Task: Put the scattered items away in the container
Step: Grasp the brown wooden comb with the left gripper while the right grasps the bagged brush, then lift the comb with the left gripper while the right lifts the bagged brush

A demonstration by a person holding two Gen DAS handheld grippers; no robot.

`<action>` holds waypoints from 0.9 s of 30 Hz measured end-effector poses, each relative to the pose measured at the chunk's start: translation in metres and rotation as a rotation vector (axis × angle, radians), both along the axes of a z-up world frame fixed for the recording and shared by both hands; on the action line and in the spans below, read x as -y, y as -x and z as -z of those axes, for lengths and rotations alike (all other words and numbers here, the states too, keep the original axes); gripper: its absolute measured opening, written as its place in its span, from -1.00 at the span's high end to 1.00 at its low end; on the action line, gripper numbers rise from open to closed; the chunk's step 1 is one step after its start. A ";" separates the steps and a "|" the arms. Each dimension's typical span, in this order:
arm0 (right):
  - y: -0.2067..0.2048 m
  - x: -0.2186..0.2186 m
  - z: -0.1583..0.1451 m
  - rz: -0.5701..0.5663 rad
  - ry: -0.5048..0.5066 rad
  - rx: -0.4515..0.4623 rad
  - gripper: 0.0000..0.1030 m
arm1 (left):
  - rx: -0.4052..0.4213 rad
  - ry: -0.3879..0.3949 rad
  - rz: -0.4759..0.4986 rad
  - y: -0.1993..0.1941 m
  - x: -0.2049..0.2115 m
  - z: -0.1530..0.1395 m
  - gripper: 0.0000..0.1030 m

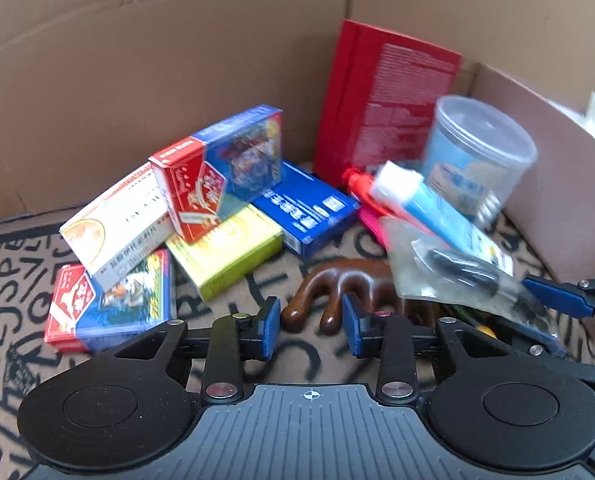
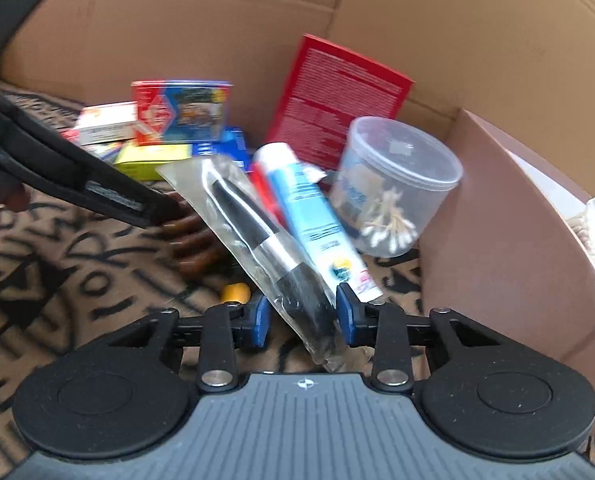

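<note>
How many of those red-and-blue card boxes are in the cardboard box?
3 that I can see. One red-and-blue box lies flat at the front left, a second leans on the pile, and a third stands behind it. More could be hidden underneath.

You're over a tan cloth (image 1: pixel 13 280) scribbled with black letters; bright daylight washes out the far right edge.

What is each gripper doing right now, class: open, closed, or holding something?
Left gripper: open, empty, just above the brown wooden massager.
Right gripper: open around the bagged makeup brush; a firm grip cannot be told.
</note>
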State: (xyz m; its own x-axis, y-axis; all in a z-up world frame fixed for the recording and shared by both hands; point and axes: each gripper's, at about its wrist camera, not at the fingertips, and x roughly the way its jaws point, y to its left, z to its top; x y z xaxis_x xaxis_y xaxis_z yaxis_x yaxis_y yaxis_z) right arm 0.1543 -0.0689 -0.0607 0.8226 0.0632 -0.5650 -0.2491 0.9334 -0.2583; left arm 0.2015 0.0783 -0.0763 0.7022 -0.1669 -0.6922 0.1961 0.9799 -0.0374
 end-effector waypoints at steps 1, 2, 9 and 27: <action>0.005 0.000 -0.001 -0.007 -0.004 -0.003 0.30 | -0.001 -0.003 -0.003 0.005 0.000 0.001 0.39; 0.009 0.002 -0.003 -0.016 -0.025 -0.013 0.30 | -0.003 0.004 -0.006 0.011 -0.002 0.001 0.39; 0.037 0.020 -0.017 -0.089 -0.226 -0.113 0.30 | -0.031 0.058 -0.019 0.060 -0.007 -0.004 0.39; 0.064 0.073 -0.027 0.011 -0.552 -0.259 0.13 | -0.030 0.053 -0.079 0.126 -0.012 -0.015 -0.20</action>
